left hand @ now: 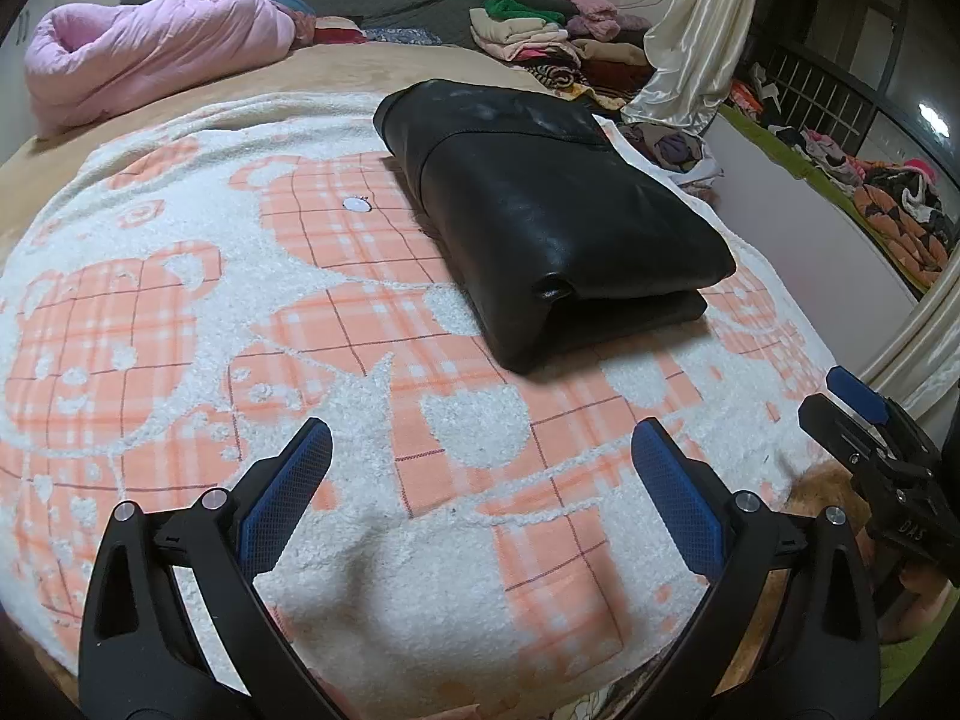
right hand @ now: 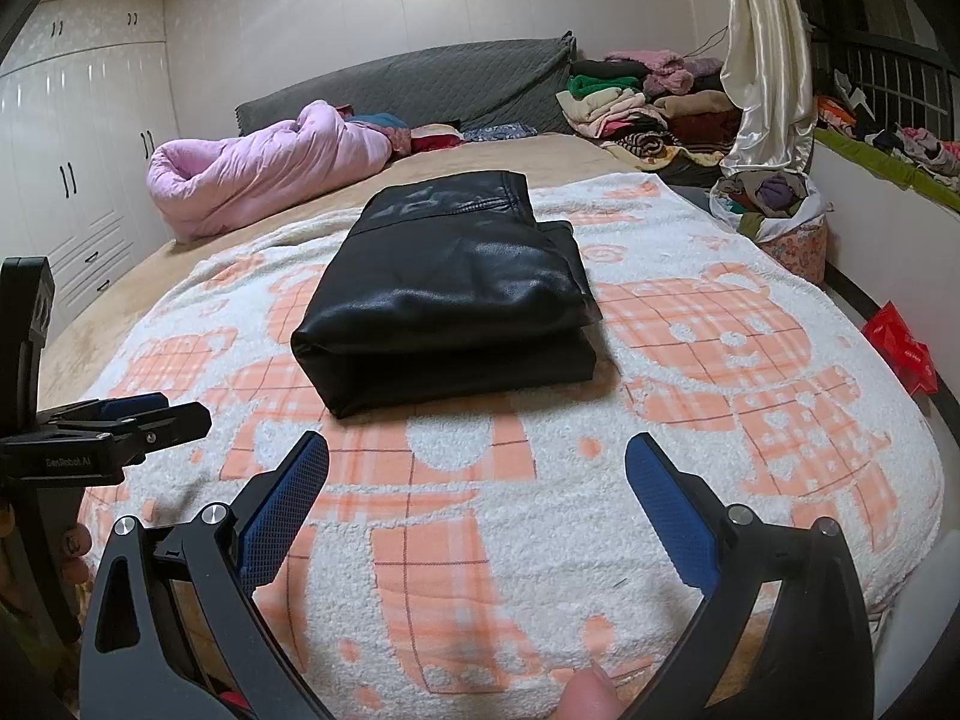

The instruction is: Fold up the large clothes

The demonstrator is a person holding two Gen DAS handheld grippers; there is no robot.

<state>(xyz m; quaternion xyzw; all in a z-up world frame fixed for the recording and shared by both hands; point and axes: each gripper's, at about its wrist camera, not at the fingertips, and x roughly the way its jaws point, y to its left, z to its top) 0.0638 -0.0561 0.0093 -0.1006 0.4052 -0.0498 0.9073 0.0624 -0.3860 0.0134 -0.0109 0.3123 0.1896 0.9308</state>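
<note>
A black leather garment [left hand: 540, 222] lies folded into a thick rectangle on the white and orange bear-pattern blanket [left hand: 180, 324]. It also shows in the right wrist view [right hand: 444, 294], with the blanket [right hand: 720, 408] under it. My left gripper [left hand: 480, 444] is open and empty, held above the blanket short of the garment's near fold. My right gripper [right hand: 477, 450] is open and empty, also short of the garment. The right gripper shows at the right edge of the left wrist view [left hand: 870, 420]; the left gripper shows at the left edge of the right wrist view [right hand: 120, 420].
A rolled pink quilt [right hand: 264, 174] lies at the bed's far left. A pile of folded clothes [right hand: 648, 102] sits at the far right by a cream curtain [right hand: 762, 60]. A bag of clothes [right hand: 774, 210] stands beside the bed. White wardrobes [right hand: 78, 138] line the left wall.
</note>
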